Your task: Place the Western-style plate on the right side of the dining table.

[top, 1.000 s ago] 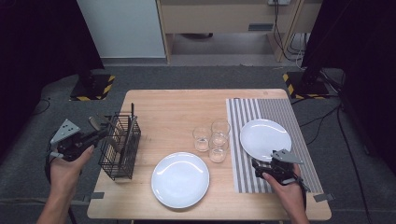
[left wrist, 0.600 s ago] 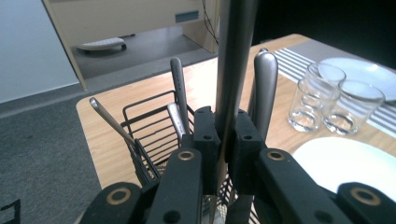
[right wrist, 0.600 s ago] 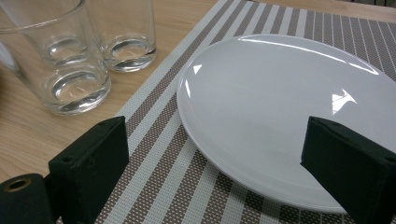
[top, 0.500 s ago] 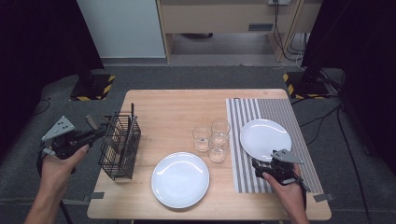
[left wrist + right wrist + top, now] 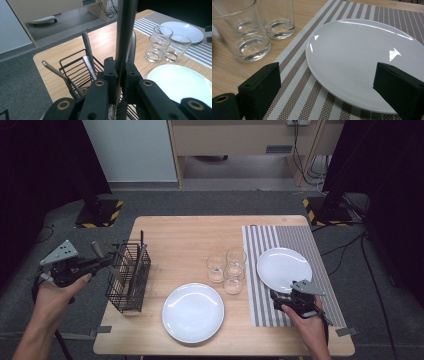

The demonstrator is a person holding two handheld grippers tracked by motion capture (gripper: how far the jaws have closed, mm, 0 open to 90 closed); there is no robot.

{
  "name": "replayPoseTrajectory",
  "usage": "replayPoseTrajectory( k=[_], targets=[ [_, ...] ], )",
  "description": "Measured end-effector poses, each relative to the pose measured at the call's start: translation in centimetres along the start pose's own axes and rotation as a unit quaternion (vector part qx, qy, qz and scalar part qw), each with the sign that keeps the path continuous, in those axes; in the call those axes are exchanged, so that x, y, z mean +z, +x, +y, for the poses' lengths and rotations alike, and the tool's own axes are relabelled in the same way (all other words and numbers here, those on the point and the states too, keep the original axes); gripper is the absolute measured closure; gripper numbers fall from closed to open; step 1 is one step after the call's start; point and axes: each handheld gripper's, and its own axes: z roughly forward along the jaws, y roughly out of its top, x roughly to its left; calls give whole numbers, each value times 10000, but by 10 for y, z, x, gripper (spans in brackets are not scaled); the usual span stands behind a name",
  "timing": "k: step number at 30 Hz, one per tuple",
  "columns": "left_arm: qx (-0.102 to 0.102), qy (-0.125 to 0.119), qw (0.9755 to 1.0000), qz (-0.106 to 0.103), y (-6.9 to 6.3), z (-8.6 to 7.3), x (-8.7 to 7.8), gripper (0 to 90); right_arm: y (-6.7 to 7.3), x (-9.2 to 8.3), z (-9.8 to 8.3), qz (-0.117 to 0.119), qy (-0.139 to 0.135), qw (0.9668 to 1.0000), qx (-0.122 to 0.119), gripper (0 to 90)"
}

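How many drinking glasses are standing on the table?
3, grouped together between the two plates: one glass on the left, one at the back beside the striped mat, one in front.

High overhead view of the table (image 5: 190, 235); two close tong-mounted views, sharing the glasses (image 5: 226, 266).

Left gripper (image 5: 102, 261) pulled back a bit toward the table's left edge, off the wire basket (image 5: 129, 279) and out over the floor side. Cutlery piece (image 5: 125, 37) came along, clamped tight between the jaws, handle now sticking up clear of the basket rim. Left forearm swung further out left too.
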Motion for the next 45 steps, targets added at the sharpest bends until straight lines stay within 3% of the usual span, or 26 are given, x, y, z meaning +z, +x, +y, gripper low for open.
replayPoseTrajectory(
  k=[19, 26, 45],
  targets=[
    [318, 153, 9992, -167, -6, 20, -9, 832, 0, 0, 0, -19, -29, 10000, 15, 78],
    [506, 91, 9984, -228, -16, 34, -16, 832, -1, 0, 0, -26, -15, 10000, 22, 78],
    [711, -116, 9963, -458, -36, 58, -14, 832, -1, -1, 0, -25, -15, 10000, 13, 78]
  ],
)
